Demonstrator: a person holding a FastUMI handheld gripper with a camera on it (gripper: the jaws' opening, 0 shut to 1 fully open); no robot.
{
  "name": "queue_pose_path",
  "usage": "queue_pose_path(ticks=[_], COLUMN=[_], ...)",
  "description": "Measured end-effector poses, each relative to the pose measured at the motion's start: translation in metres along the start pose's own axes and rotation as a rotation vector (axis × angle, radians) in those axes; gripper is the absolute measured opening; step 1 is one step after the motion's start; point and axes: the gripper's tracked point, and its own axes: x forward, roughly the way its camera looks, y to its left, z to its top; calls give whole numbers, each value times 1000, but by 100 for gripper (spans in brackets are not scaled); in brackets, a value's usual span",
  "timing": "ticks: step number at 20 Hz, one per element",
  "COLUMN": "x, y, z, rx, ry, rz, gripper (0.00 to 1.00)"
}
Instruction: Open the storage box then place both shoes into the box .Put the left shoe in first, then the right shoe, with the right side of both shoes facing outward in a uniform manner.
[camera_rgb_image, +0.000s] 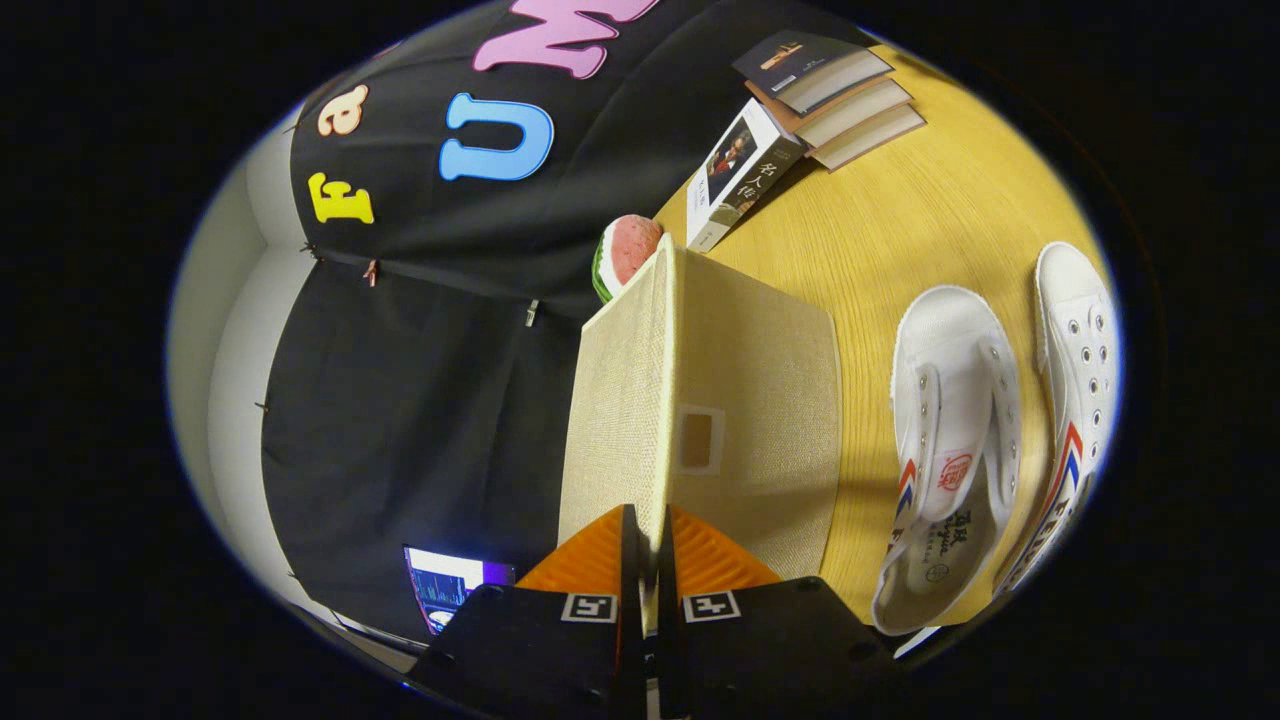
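A beige fabric storage box (760, 400) stands on the yellow wooden table (930, 210), seen rolled on its side, just ahead of my fingers. Its front face carries a small label window (698, 440). My gripper (647, 525) is shut on the thin front edge of the box lid (620, 400), which runs straight out from between the fingers. Two white canvas shoes with red and blue stripes lie side by side on the table beside the box: one (950, 440) nearer the box with its opening towards me, the other (1080, 400) beyond it.
A stack of books (830, 85) and a single book (740, 175) lie on the table's far part. A watermelon-slice toy (625, 250) sits behind the box. The black cloth wall (420, 380) hangs past the table, with a lit screen (450, 585) low against it.
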Motion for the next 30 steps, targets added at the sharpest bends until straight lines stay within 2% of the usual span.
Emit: queue_pose_path(ticks=[2, 8, 14, 20, 22, 23, 25, 28, 30], x=[-5, 2, 47, 107, 126, 132, 138, 144, 145], y=[24, 108, 193, 233, 238, 240, 240, 236, 235], z=[6, 16, 4, -22, -28, -30, -34, -42, -46], rx=[-11, -147, -282, -384, -426, -440, -448, -460, -461], ry=[-24, -40, -36, 5, 16, 20, 25, 49, 57], rz=[29, 67, 96, 109, 104, 103, 102, 95, 95], gripper=[7, 9, 10, 14, 18, 25, 27, 44, 62])
